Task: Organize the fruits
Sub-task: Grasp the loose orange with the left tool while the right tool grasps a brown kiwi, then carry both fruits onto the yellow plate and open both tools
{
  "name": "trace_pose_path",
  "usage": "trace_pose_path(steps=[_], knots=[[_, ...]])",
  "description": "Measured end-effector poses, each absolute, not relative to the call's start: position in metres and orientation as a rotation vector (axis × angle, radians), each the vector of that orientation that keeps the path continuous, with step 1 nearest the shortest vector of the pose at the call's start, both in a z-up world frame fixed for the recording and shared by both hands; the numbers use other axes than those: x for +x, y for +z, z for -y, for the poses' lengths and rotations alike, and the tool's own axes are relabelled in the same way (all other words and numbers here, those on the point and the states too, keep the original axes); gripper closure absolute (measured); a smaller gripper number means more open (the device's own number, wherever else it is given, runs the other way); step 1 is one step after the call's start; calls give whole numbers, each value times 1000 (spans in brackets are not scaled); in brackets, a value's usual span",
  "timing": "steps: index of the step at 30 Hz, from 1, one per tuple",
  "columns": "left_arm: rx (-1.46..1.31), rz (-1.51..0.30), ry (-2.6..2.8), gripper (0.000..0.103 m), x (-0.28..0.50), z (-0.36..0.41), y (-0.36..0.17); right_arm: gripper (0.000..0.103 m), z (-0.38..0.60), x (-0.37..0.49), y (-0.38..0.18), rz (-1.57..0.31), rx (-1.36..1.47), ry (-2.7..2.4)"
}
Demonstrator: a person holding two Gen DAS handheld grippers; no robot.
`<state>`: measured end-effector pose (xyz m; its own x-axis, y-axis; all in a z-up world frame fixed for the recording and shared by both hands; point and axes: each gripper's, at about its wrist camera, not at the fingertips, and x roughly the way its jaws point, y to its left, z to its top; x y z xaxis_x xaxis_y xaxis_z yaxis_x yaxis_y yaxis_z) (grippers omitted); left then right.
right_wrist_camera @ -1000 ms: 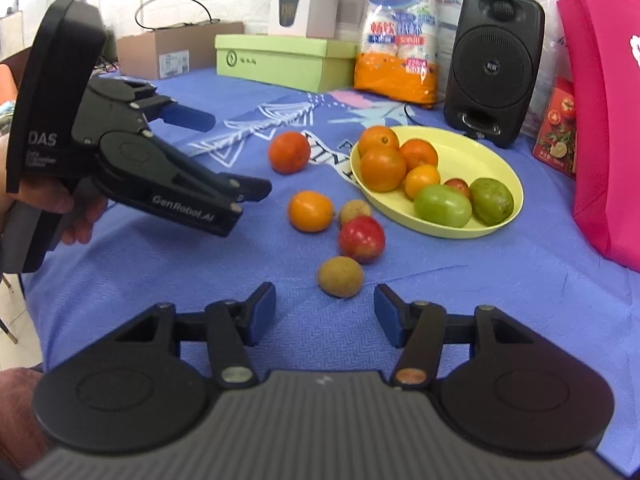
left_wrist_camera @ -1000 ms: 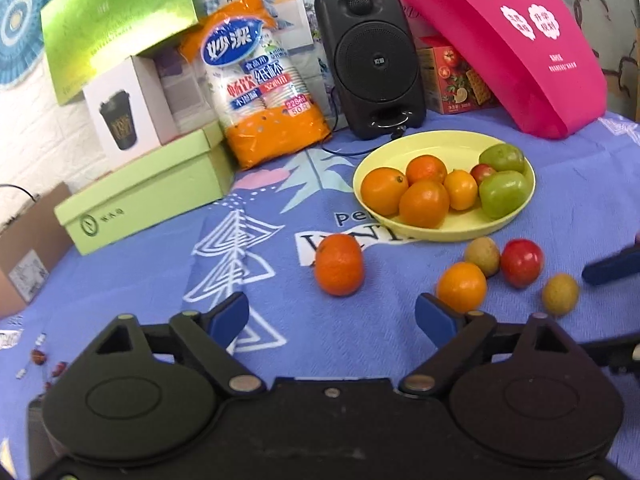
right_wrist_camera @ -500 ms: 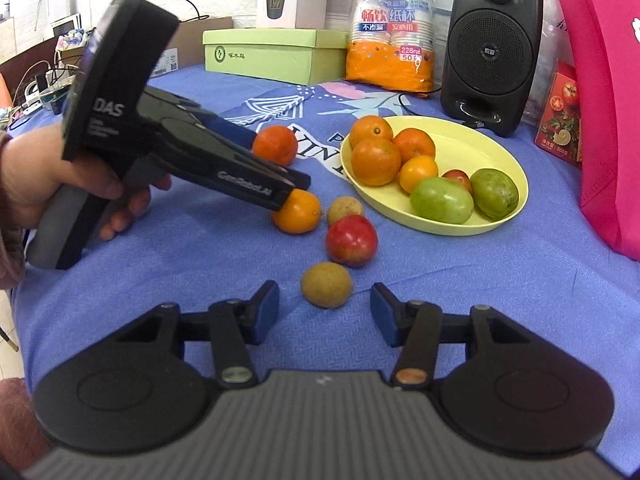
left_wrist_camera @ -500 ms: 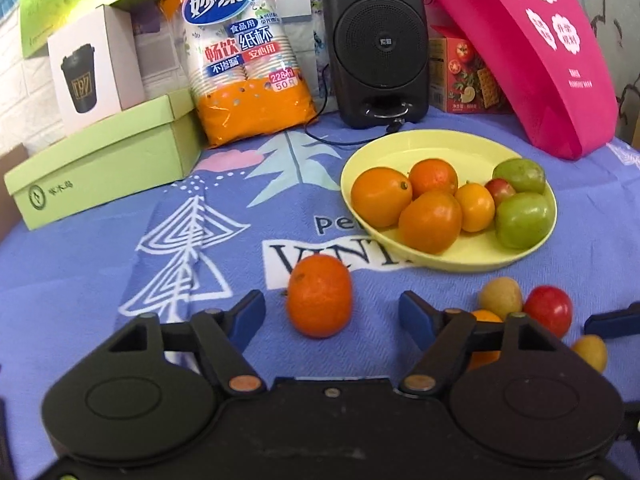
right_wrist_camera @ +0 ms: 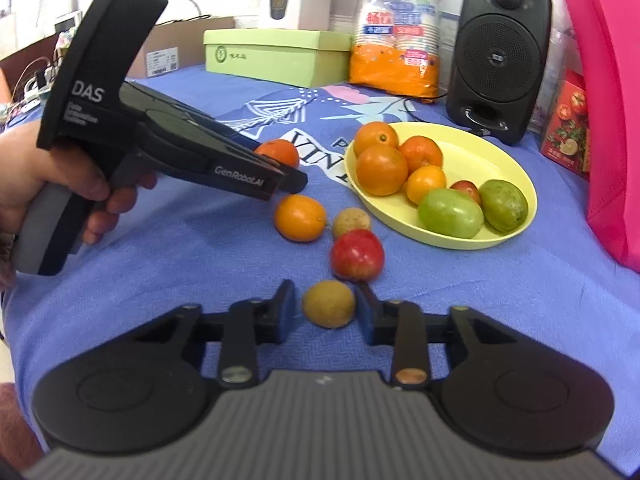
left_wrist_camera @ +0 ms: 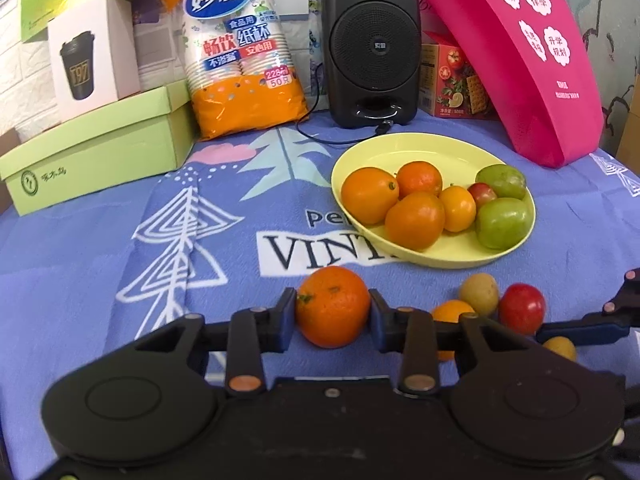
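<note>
Now the tangerine (left_wrist_camera: 333, 306) sits clamped in the left hand-held gripper (left_wrist_camera: 333, 314).

Left gripper (left_wrist_camera: 332, 312): jaws just closed, pads pressing the tangerine (left_wrist_camera: 333, 306)
Tangerine: just before the yellow plate (left_wrist_camera: 420, 148)

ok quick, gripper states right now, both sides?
Left gripper: just closed, pads pressing on the orange, which is on the blue cloth.
Right gripper: just closed on the small brown fruit, also on the cloth.
</note>
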<state>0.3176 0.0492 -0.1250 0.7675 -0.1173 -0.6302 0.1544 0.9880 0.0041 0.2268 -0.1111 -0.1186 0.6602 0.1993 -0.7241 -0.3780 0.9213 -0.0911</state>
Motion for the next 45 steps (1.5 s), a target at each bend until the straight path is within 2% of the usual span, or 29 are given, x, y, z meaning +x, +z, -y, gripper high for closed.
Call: trace_pose_path(steps=[18, 26, 37, 45], knots=[[8, -595, -192, 68, 240, -41, -74, 76, 133, 190, -89, -738, -205, 322], [23, -580, -231, 67, 234, -26, -62, 76, 142, 187, -82, -719, -197, 305], [53, -572, -235, 67, 321, -2, -56, 76, 167, 240, -48, -605, -185, 230], [26, -640, -208, 67, 413, -4, -69, 76, 183, 312, -57, -615, -120, 191]])
